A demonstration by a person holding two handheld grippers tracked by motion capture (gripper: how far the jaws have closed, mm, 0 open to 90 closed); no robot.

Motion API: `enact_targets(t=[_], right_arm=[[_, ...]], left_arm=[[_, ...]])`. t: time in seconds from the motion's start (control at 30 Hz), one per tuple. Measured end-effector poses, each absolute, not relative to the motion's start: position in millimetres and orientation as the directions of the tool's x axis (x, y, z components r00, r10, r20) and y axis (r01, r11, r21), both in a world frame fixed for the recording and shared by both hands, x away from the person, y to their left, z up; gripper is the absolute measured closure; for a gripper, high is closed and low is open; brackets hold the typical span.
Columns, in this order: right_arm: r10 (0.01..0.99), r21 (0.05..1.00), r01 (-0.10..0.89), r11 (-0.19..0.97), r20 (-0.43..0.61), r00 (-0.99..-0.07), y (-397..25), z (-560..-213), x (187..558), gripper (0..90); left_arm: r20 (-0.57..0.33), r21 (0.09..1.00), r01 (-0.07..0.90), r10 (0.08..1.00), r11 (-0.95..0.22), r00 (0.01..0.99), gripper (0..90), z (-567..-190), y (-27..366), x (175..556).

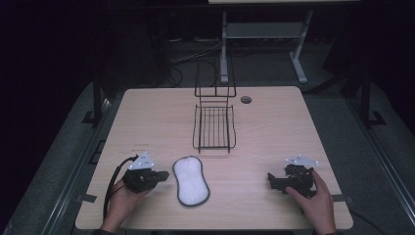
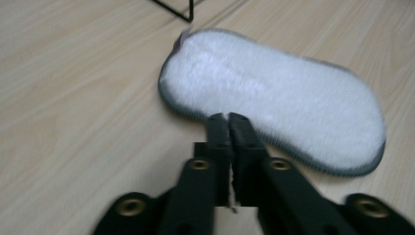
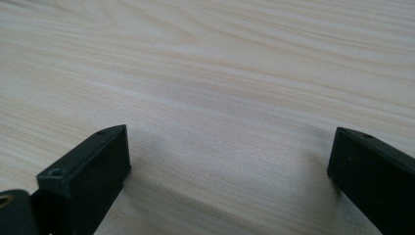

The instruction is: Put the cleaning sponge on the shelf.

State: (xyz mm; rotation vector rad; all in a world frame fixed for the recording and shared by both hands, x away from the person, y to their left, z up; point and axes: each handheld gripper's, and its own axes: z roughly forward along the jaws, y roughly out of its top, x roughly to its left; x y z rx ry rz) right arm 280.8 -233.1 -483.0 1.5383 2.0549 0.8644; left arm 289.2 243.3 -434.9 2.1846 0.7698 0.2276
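Observation:
A white fluffy pad with a grey edge [image 1: 191,180] lies flat on the wooden table [image 1: 274,127], near the front, left of centre. My left gripper [image 1: 164,175] rests just left of it, jaws pressed together with nothing between them. In the left gripper view the tips of that gripper [image 2: 228,117] touch or nearly touch the pad's [image 2: 274,98] near edge. My right gripper [image 1: 270,180] sits at the front right, held by a hand, apart from the pad. Seen from its own camera, the right gripper [image 3: 230,147] stands wide open over bare wood.
A black wire rack [image 1: 214,125] stands at the table's middle, its upright back toward the far edge. A round cable hole [image 1: 245,99] lies near the far edge. A metal stand [image 1: 264,34] is on the floor beyond the table.

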Motion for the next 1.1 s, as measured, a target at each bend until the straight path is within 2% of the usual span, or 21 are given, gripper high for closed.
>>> enact_targets(t=[0.57,1.1], right_arm=[[0.955,0.698,0.689,0.195,0.026,-0.296,-232.7,-483.1,281.3,0.5],[0.955,0.698,0.689,0.195,0.026,-0.296,-232.7,-483.1,281.3,0.5]], left_arm=[[-0.106,0.769,0.411,0.536,-0.490,0.837,89.6,-429.2,213.3,332.2],[-0.093,0.720,0.411,0.510,-0.559,0.855,89.6,-450.6,191.6,353.0]])
